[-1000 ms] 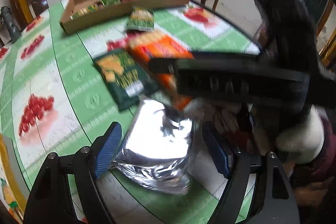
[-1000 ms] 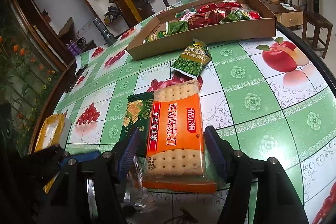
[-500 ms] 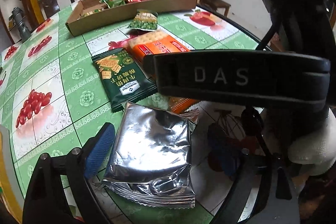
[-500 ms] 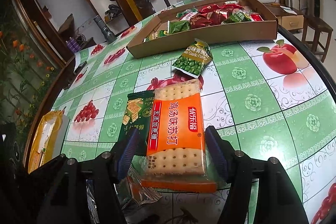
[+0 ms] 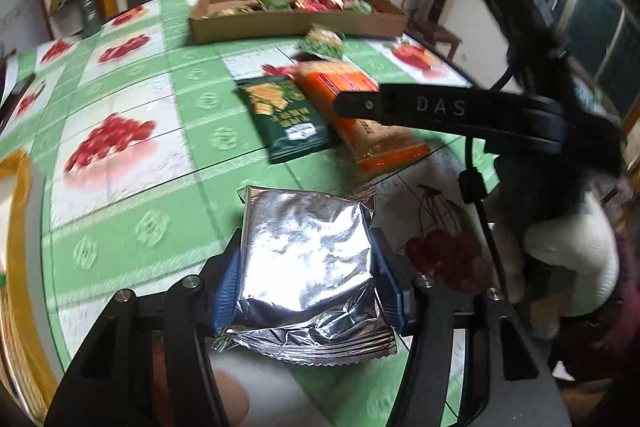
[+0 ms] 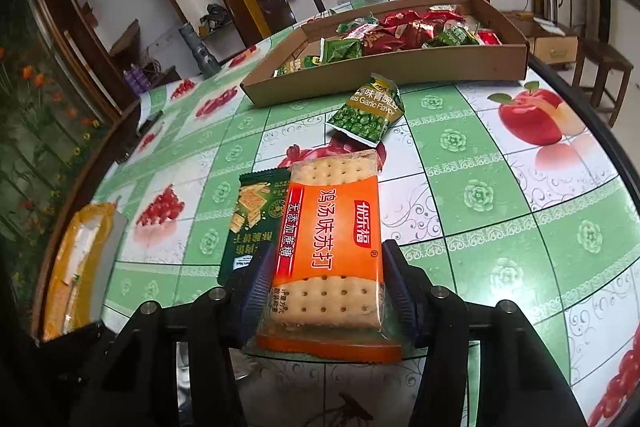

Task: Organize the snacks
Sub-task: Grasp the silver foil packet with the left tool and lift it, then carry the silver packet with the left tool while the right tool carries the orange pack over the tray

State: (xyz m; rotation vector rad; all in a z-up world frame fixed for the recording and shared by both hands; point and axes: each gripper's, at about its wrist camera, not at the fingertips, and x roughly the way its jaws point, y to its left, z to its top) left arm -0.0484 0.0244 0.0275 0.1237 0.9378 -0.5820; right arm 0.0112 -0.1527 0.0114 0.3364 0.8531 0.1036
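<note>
My left tool (image 5: 306, 291) is closing on a silver foil pack (image 5: 308, 267) and my right tool (image 6: 326, 291) on an orange cracker pack (image 6: 330, 243), both still on the table (image 6: 500, 227), while many snacks already fill the cardboard tray (image 6: 384, 75).

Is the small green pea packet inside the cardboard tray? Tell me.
No, the green pea packet lies on the tablecloth just in front of the cardboard tray.
</note>
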